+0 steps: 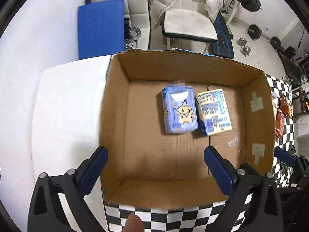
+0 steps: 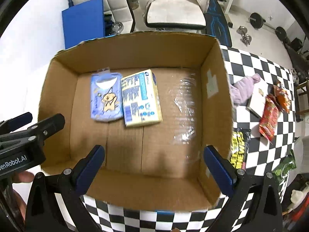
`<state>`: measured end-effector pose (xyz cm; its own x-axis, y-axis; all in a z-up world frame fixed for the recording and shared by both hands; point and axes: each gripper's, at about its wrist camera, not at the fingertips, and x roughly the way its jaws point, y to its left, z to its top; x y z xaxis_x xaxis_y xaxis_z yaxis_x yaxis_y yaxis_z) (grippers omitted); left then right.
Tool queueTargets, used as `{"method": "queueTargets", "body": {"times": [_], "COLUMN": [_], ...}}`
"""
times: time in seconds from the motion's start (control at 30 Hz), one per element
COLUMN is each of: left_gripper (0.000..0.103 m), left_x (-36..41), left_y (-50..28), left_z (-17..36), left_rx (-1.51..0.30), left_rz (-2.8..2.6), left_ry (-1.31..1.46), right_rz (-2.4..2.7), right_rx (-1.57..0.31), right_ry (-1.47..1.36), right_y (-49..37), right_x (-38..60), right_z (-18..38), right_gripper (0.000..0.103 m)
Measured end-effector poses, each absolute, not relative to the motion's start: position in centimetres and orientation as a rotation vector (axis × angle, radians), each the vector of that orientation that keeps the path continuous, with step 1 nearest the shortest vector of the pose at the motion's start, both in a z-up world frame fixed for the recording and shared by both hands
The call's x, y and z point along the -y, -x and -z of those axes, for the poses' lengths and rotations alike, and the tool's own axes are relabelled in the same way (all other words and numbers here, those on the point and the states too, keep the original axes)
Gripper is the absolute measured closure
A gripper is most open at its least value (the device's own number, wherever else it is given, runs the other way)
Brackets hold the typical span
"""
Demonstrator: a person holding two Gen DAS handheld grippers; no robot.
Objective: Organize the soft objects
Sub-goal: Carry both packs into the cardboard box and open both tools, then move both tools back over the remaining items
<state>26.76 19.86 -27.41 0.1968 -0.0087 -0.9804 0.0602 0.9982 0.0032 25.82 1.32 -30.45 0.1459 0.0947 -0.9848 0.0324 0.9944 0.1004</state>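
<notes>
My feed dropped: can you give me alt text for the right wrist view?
Open right gripper hangs over a cardboard box holding a blue pack and a yellow pack side by side. Snack bags lie on the checkered cloth to the right.

Both grippers pointed down, jaws wide apart w/ nothing between them. Left gripper (image 1: 155, 166) showed blue pads (image 1: 94, 171); right gripper (image 2: 154, 165) likewise. A fingertip (image 1: 133, 223) showed at left view's bottom edge.
</notes>
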Motion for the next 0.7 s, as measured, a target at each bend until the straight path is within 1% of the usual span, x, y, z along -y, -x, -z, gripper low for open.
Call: {"method": "queueTargets", "body": {"times": [0.17, 0.47, 0.5, 0.6, 0.7], "left_gripper": [0.001, 0.001, 0.001, 0.001, 0.001], "left_x": [-19.6, -17.8, -17.1, -13.9, -9.8], "left_y": [-23.9, -20.8, -20.4, -19.5, -19.5], "left_z": [25.2, 20.1, 19.2, 16.4, 14.7], "left_rx": [-1.327, -1.226, -1.192, -1.064, -1.004], "left_rz": [0.031, 0.034, 0.033, 0.081, 0.136], "left_ry": [-0.027, -0.023, -0.035, -0.088, -0.146], "right_rz": [-0.069, -0.146, -0.159, -0.146, -0.093], "right_rx": [-1.387, -1.311, -1.283, -1.118, -1.01], "right_ry": [-0.103, -0.176, -0.196, -0.174, -0.172], "right_y": [-21.9, -18.1, -17.7, -16.3, -14.8], "right_x": [-1.1, -0.3, 0.3, 2.8, 7.2], "right_z": [27.7, 23.1, 22.5, 20.0, 17.9], "right_gripper": [0.0, 0.0, 0.0, 0.0, 0.0]}}
